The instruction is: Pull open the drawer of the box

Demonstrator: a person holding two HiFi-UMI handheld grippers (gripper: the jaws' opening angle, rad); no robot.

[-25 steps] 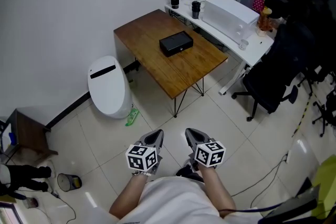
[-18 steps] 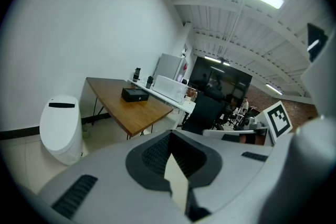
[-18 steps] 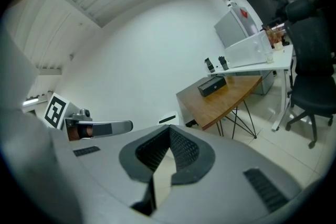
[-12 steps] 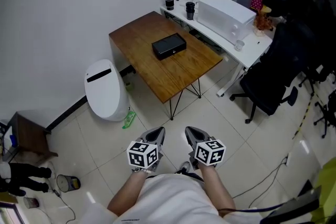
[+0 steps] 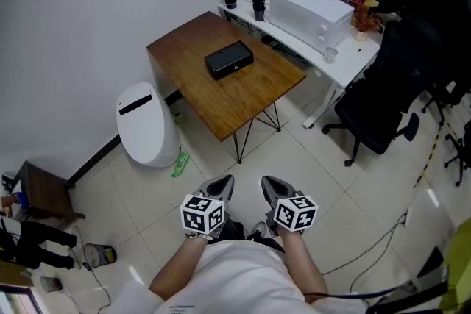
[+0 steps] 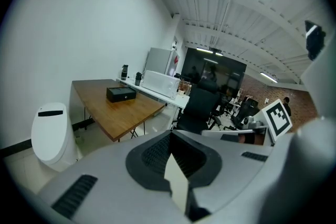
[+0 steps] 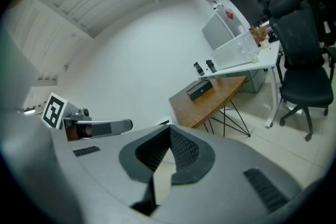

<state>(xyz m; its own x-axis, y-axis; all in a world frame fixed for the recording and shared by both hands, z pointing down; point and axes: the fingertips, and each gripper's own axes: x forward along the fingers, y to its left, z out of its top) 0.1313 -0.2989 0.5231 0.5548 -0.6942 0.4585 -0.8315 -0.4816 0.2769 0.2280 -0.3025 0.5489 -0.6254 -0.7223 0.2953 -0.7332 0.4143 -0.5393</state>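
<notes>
The black box [image 5: 229, 59] lies flat on the brown wooden table [image 5: 250, 95] by the wall, its drawer closed. It also shows far off in the left gripper view as the box [image 6: 121, 93] and in the right gripper view as the box [image 7: 199, 89]. My left gripper [image 5: 219, 189] and right gripper [image 5: 270, 189] are held side by side close to the person's body, over the floor and well short of the table. Both are shut with nothing between the jaws, as the left gripper [image 6: 170, 135] and right gripper [image 7: 169, 131] show in their own views.
A white rounded bin [image 5: 147, 125] stands left of the table. A white desk [image 5: 346, 59] with a white appliance [image 5: 309, 9] and dark bottles [image 5: 257, 7] runs behind it. A black office chair [image 5: 383, 103] stands at the right. Cables [image 5: 372, 261] lie on the tiled floor.
The head view has shifted, so the table and box sit a little further left in the frame. Both grippers stay shut and together near the body.
</notes>
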